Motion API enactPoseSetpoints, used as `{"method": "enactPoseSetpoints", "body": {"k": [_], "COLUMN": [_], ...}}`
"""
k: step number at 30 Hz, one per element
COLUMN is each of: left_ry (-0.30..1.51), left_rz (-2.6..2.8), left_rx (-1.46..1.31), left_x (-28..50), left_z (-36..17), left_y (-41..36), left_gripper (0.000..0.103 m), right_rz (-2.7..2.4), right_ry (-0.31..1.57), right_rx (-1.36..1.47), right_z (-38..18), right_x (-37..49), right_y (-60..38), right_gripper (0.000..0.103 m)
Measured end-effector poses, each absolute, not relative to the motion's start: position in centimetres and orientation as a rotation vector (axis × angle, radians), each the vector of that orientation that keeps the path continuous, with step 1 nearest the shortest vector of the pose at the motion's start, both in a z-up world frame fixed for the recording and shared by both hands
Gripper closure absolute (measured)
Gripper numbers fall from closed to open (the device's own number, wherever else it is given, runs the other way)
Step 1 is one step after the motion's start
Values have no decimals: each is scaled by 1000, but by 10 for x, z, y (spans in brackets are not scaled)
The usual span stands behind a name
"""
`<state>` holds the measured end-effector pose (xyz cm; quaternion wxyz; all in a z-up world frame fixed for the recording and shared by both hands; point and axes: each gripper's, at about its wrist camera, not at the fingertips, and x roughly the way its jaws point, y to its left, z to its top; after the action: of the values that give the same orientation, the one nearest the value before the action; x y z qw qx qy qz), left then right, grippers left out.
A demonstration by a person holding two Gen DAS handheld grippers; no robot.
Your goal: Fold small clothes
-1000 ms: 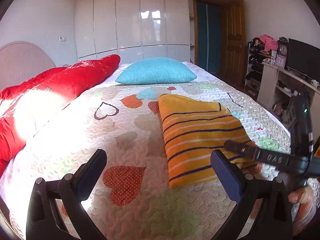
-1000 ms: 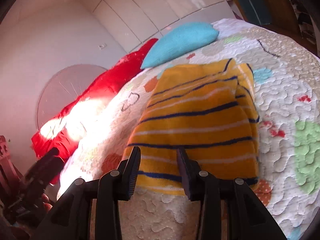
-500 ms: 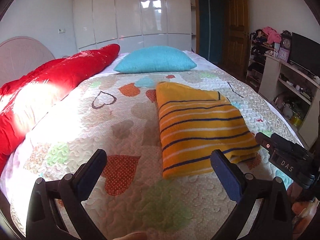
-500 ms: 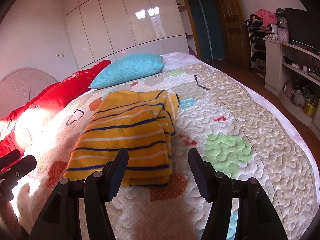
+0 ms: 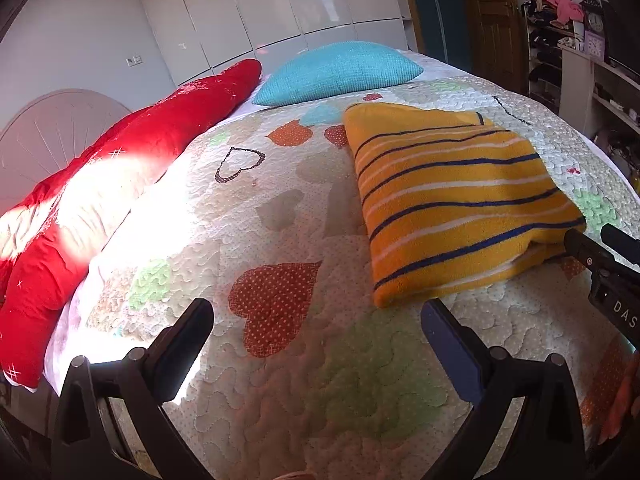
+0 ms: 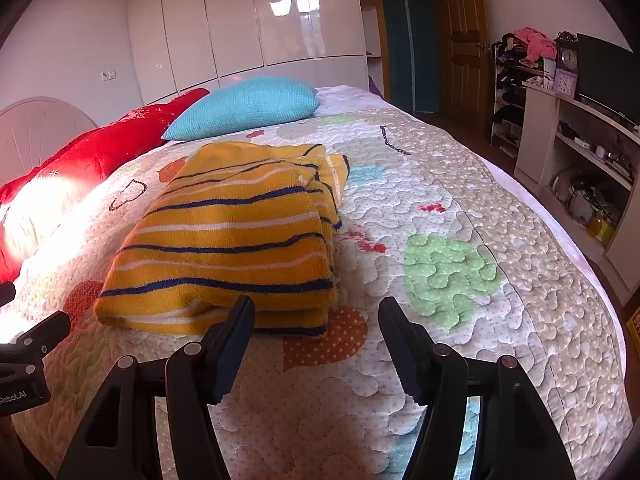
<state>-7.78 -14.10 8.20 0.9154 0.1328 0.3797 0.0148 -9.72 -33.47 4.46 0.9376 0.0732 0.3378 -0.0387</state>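
**Bedroom around a quilted bed**

A bed fills the view, covered by a pale quilt (image 6: 460,208) stitched with orange, green and blue hearts. At ten o'clock in the right wrist view, a turquoise pillow (image 6: 248,106) lies near the far end, with a long red duvet (image 5: 132,160) bunched along the bed's left edge, partly washed out by sunlight. A rounded white headboard (image 5: 44,136) shows behind it. Glossy white wardrobe doors (image 6: 248,20) line the back wall at twelve o'clock. A wooden door (image 6: 466,48) stands at one o'clock. At two o'clock, shelves (image 6: 584,152) hold clutter, a clock (image 6: 568,58) and a dark screen (image 6: 604,68).
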Motion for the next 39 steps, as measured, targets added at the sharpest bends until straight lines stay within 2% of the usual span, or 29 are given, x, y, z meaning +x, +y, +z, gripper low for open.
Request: {"method": "enactPoseSetpoints", "body": {"k": [10, 39], "left_ry": [826, 953], "left_rz": [-11, -57], "left_rx": [280, 207], "left_x": [-79, -73], "left_z": [73, 48], "left_y": [-146, -137], "left_gripper": [0, 0], "right_rz": [-106, -108], "right_ry": [744, 746], "right_rx": [149, 104], "right_z": [33, 30], "right_x": [-89, -89], "right_y": [-337, -329], "right_gripper": [33, 31]}}
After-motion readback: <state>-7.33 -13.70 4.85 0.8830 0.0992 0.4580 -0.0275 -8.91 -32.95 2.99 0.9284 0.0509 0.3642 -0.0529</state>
